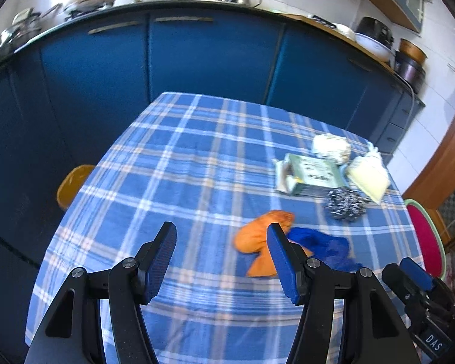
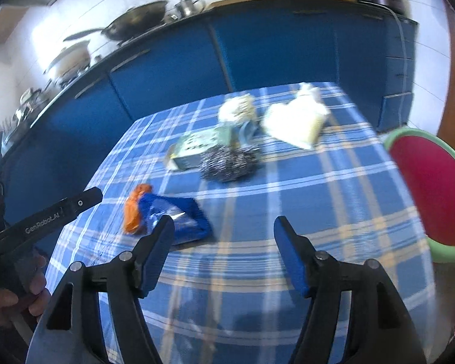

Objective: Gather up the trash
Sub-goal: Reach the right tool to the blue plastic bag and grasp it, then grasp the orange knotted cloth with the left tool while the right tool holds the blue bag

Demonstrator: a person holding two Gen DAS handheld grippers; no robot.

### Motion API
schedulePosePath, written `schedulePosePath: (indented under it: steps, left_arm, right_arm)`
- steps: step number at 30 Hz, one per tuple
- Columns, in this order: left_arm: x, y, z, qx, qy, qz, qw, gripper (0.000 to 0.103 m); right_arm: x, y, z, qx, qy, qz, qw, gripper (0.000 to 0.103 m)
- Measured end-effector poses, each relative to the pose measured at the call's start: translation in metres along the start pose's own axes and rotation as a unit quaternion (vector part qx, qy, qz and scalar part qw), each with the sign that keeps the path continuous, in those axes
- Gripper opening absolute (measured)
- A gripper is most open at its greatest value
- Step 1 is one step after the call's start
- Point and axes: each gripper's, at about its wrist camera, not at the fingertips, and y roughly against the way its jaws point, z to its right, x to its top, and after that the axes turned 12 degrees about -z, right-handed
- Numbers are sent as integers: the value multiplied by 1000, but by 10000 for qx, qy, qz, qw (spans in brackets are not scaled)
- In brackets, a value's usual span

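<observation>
on the blue plaid tablecloth (image 1: 182, 163) before blue cabinets (image 1: 197, 57), scattered trash, both hand-held grippers (image 1: 221, 261) (image 2: 224, 251) spread, empty

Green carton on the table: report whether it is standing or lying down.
Lying down. The green carton rests on a broad side on the checked tablecloth, its printed face up, one end's flaps open.

orange wrapper (image 1: 259, 236) touching blue wrapper (image 1: 324, 247), tissue box (image 1: 311, 176) beyond

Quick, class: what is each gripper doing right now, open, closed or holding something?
Left gripper: open, holding nothing, above the checked tablecloth.
Right gripper: open, holding nothing, near the blue wrapper.
</observation>
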Motion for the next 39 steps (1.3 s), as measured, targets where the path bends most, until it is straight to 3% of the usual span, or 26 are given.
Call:
schedulePosePath:
  steps: [17, 18, 20, 24, 39]
  left_arm:
    - [-5, -14, -44, 12, 473, -161, 9988, 64]
    - [-6, -14, -44, 2, 470, -166, 9988, 64]
    - [-5, -14, -43, -12, 455, -165, 9988, 64]
    - [-5, -15, -38, -67, 384, -160, 9991, 64]
    - [-3, -30, 13, -229, -201, -344, 9989, 64]
  right_arm:
    - [9, -57, -40, -3, 472, -608, 9970, 70]
    - [8, -60, -38, 10, 408, -676, 9969, 66]
    - [8, -58, -35, 21, 394, -622, 9973, 52]
    - [7, -53, -24, 146, 269, -604, 9977, 39]
    - [0, -3, 32, -104, -367, -54, 9993, 37]
